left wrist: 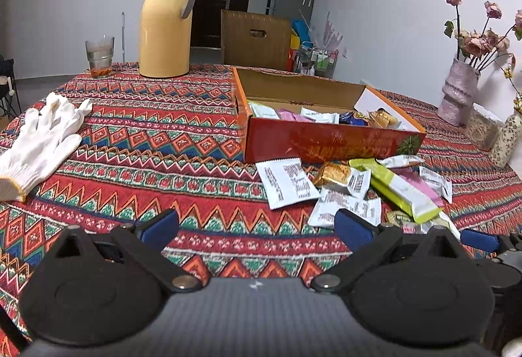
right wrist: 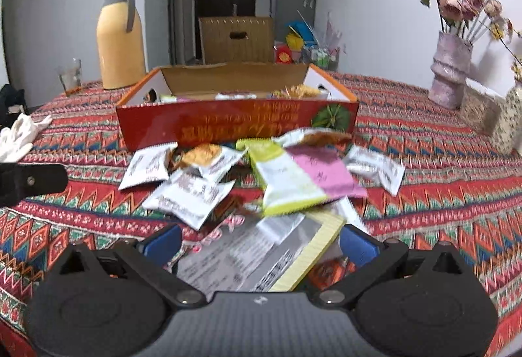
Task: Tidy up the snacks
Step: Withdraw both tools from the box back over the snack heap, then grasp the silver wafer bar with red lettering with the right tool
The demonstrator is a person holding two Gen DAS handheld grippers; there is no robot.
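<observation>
An open red cardboard box point(left wrist: 326, 138) point(right wrist: 228, 125) holds several snack packets on the patterned tablecloth. Loose snack packets lie in front of it: white ones point(left wrist: 287, 182) point(right wrist: 148, 166), a green bar point(left wrist: 401, 190) point(right wrist: 287, 180) and a pink one point(right wrist: 326, 172). My left gripper point(left wrist: 257, 223) is open and empty, low over the cloth, left of the pile. My right gripper point(right wrist: 261, 242) is open, its fingers on either side of a yellow-edged packet point(right wrist: 257, 256) at the pile's near end.
A yellow thermos jug point(left wrist: 166, 24) and a glass point(left wrist: 99, 55) stand at the back left. A white glove point(left wrist: 42, 138) lies at the left. A pink vase of dried flowers point(left wrist: 456, 96) point(right wrist: 448, 73) and a speckled vase point(right wrist: 507, 118) stand at the right.
</observation>
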